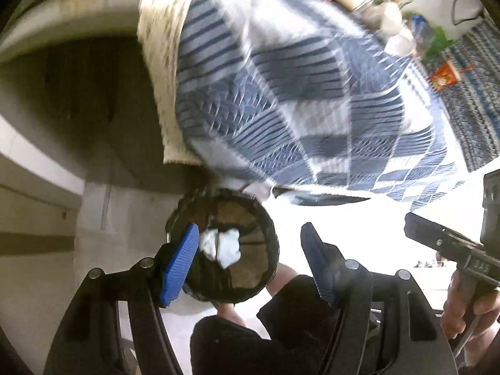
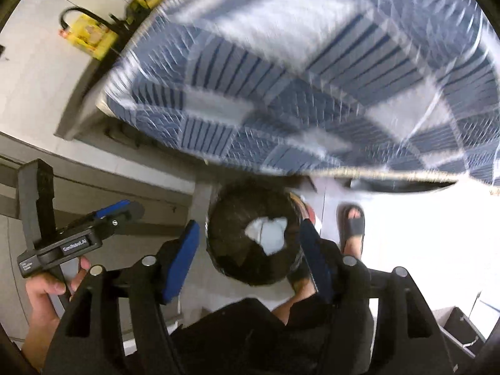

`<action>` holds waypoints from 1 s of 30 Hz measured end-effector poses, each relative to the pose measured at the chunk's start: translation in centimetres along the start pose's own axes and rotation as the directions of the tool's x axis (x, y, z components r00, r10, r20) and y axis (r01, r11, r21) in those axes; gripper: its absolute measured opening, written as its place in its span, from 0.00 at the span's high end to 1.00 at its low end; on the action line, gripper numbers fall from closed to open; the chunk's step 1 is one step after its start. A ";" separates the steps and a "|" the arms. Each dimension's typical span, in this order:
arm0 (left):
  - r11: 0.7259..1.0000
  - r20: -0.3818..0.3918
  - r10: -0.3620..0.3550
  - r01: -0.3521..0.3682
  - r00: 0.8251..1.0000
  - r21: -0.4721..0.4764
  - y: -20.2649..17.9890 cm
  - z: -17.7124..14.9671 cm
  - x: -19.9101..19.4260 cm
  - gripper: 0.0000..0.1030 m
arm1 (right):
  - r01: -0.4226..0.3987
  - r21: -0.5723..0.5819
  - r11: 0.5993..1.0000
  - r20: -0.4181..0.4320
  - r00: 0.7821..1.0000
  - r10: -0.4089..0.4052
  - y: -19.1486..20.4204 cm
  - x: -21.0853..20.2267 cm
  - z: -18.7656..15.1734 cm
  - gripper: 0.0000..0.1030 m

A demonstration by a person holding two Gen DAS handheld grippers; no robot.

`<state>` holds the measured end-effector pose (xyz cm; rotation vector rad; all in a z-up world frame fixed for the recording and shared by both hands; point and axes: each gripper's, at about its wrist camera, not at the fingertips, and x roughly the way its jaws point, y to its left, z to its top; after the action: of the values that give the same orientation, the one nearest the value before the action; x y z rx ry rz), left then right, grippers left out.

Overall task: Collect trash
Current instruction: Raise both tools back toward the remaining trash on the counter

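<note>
Mostly fabric here: the blue-and-white patchwork quilted cloth [image 1: 281, 93] looks soft and matt, stitched into little ridges, with a rougher cream woven layer [image 1: 159, 62] under its edge. The round black mesh bin [image 1: 231, 243] is thin, see-through netting, and inside sits crumpled white paper [image 1: 222, 245], wrinkly and dull. The left gripper [image 1: 250, 262] and right gripper [image 2: 250, 259] are matt black plastic with ribbed blue rubbery pads [image 2: 182, 265] and shiny metal pins. The pale floor [image 2: 422, 234] looks smooth and glossy. The black slide sandal [image 2: 353, 228] is plain matt rubber.
</note>
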<state>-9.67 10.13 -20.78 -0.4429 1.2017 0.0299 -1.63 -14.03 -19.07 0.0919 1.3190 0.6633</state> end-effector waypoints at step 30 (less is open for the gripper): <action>0.982 0.212 -0.038 -0.002 0.976 0.188 -9.4 15.7 -7.6 0.27 | -0.004 -0.031 0.999 0.340 0.940 0.015 -3.2 -12.2 15.9 0.10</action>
<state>3.96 8.56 -6.39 -0.2773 0.9764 -0.0497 12.95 -17.90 -5.54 0.1808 0.9745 0.6427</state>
